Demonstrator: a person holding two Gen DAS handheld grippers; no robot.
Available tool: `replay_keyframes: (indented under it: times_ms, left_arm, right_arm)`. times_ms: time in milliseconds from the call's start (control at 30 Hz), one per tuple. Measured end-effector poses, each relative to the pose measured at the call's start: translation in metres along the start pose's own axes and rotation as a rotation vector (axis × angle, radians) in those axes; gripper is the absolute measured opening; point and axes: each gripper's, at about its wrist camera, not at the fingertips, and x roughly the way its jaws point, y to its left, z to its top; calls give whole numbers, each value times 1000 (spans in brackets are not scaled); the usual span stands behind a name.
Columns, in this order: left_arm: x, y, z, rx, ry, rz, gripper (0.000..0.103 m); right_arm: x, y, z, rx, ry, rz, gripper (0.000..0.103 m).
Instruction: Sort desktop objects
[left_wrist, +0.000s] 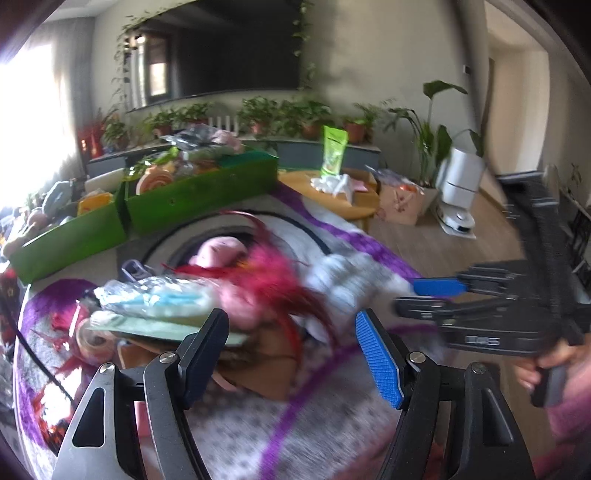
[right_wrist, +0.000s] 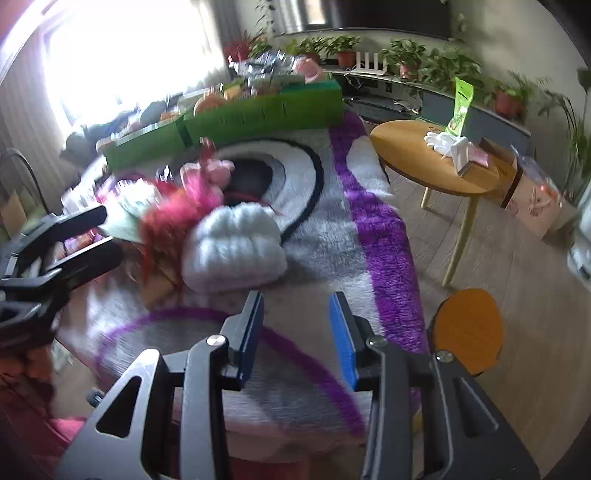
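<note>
A pile of loose items lies on the purple, white and grey rug (right_wrist: 384, 236). It holds a white knitted hat (right_wrist: 232, 243), red-pink feathers (left_wrist: 273, 280) (right_wrist: 173, 214), a pink plush toy (left_wrist: 218, 251) (right_wrist: 216, 170) and plastic-wrapped packets (left_wrist: 155, 295). My left gripper (left_wrist: 291, 343) is open and empty just in front of the pile; it also shows in the right wrist view (right_wrist: 85, 236). My right gripper (right_wrist: 295, 332) is open and empty above the rug, short of the hat; it also shows in the left wrist view (left_wrist: 432, 295). Both views are motion-blurred.
Two green bins (left_wrist: 199, 192) (right_wrist: 258, 110) full of assorted items stand behind the pile. A round wooden table (right_wrist: 436, 162) with white gloves (right_wrist: 441, 140) and a green packet (right_wrist: 460, 107) stands at the right. A small orange stool (right_wrist: 467, 328), a cardboard box (right_wrist: 535, 206) and potted plants (left_wrist: 306, 118) lie beyond.
</note>
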Motion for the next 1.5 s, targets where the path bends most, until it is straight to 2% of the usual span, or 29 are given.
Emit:
replay_keyframes:
  times_ms: [100, 200, 400, 500, 600, 700, 767, 833, 900, 1167, 1333, 1400, 1467, 1500]
  left_arm:
    - [-5, -9, 1, 16, -2, 7, 72]
    - [-8, -8, 3, 8, 1, 35, 72]
    - [-8, -4, -2, -5, 27, 47, 72]
    - [-7, -3, -4, -6, 39, 47, 72]
    - [-6, 1, -7, -25, 50, 46, 72]
    - [-5, 2, -10, -32, 56, 25, 72]
    - [-5, -1, -14, -22, 60, 7, 72]
    - [-4, -7, -18, -3, 69, -15, 72]
    - [-2, -13, -22, 18, 80, -36, 72]
    - [7, -34, -27, 55, 100, -147, 72]
    - [13, -42, -25, 74, 113, -162, 68]
    - [17, -40, -24, 60, 125, -172, 63]
    - [20, -38, -22, 36, 140, -194, 46]
    - [20, -36, -21, 24, 143, -216, 44]
  right_arm:
    - [11, 0, 2, -39, -14, 53, 38]
    - [20, 4, 7, -61, -26, 56, 38]
    - [29, 14, 20, -95, -78, 127, 37]
    - [27, 23, 20, -136, -88, 169, 11]
    - [19, 30, 19, -150, -78, 162, 8]
    - [14, 29, 14, -79, -13, 180, 8]
    - [10, 23, 6, 26, 46, 203, 8]
    - [7, 15, -7, 161, 110, 263, 8]
    - [3, 11, -19, 232, 132, 288, 7]
    - [-27, -3, -49, 323, 88, 214, 7]
    - [-34, -5, -49, 275, 19, 185, 11]
    - [-33, -3, -46, 252, 7, 198, 17]
    - [-32, -1, -44, 227, -7, 181, 21]
    - [-30, -1, -44, 222, -5, 174, 22]
